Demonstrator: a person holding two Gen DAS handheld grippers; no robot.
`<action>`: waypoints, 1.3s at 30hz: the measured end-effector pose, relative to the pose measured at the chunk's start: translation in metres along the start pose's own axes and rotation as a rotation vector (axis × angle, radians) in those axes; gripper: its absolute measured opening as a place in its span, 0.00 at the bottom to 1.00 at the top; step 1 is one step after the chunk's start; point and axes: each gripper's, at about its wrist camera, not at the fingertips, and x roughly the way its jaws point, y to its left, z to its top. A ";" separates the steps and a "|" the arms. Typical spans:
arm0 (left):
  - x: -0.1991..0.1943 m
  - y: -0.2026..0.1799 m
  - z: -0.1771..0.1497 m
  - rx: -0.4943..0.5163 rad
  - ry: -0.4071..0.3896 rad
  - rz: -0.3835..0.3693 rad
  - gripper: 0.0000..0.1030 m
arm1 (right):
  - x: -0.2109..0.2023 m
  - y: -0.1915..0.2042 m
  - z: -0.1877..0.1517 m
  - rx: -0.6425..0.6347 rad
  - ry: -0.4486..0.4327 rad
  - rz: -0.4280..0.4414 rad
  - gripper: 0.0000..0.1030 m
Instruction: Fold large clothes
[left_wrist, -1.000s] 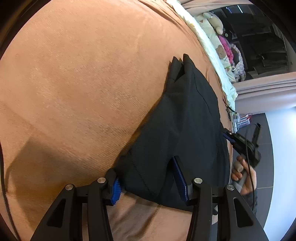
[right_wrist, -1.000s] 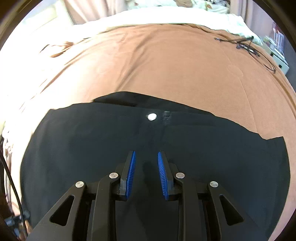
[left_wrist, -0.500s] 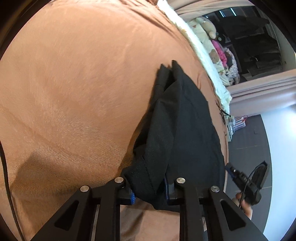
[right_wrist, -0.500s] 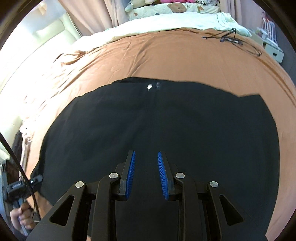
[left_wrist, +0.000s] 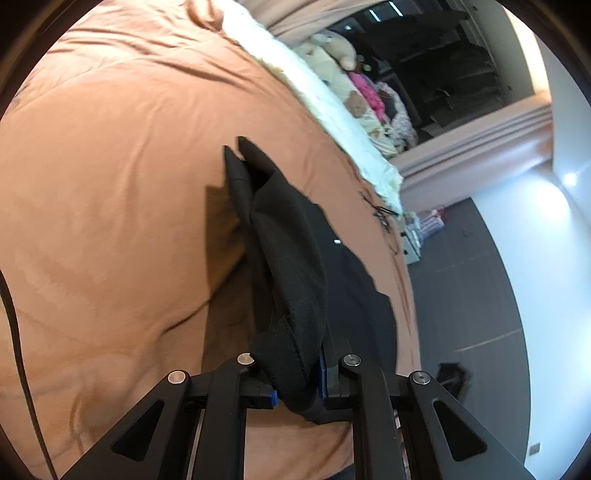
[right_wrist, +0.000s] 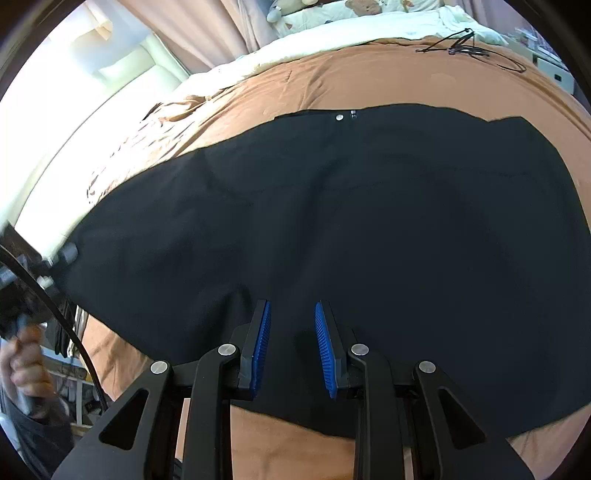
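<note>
A large black garment (right_wrist: 351, 221) lies spread on a bed with a brown cover (right_wrist: 369, 74). It has a small silver button (right_wrist: 339, 117) near its far edge. My left gripper (left_wrist: 298, 387) is shut on the garment's near corner (left_wrist: 291, 332) and lifts it off the cover, so the cloth hangs in a fold. My right gripper (right_wrist: 293, 347) is open and empty, hovering above the garment's near edge. The left gripper also shows at the far left of the right wrist view (right_wrist: 22, 266), at the garment's left end.
A white blanket (left_wrist: 332, 110) and stuffed toys (left_wrist: 354, 88) lie along the bed's far side. A black cable (right_wrist: 465, 48) rests on the cover beyond the garment. The bed edge and dark floor (left_wrist: 461, 277) are to the right in the left wrist view.
My left gripper closed on the garment's corner and raised it, bunching the cloth. My right gripper rose and pulled back, staying open.
</note>
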 end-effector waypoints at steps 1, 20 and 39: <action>0.000 -0.007 0.001 0.012 0.001 -0.008 0.14 | 0.000 0.000 -0.004 0.009 0.007 -0.002 0.22; 0.045 -0.144 0.004 0.274 0.112 -0.153 0.12 | 0.010 -0.040 -0.028 0.080 -0.040 0.089 0.22; 0.218 -0.265 -0.074 0.512 0.447 -0.147 0.12 | -0.100 -0.175 -0.095 0.391 -0.303 -0.076 0.56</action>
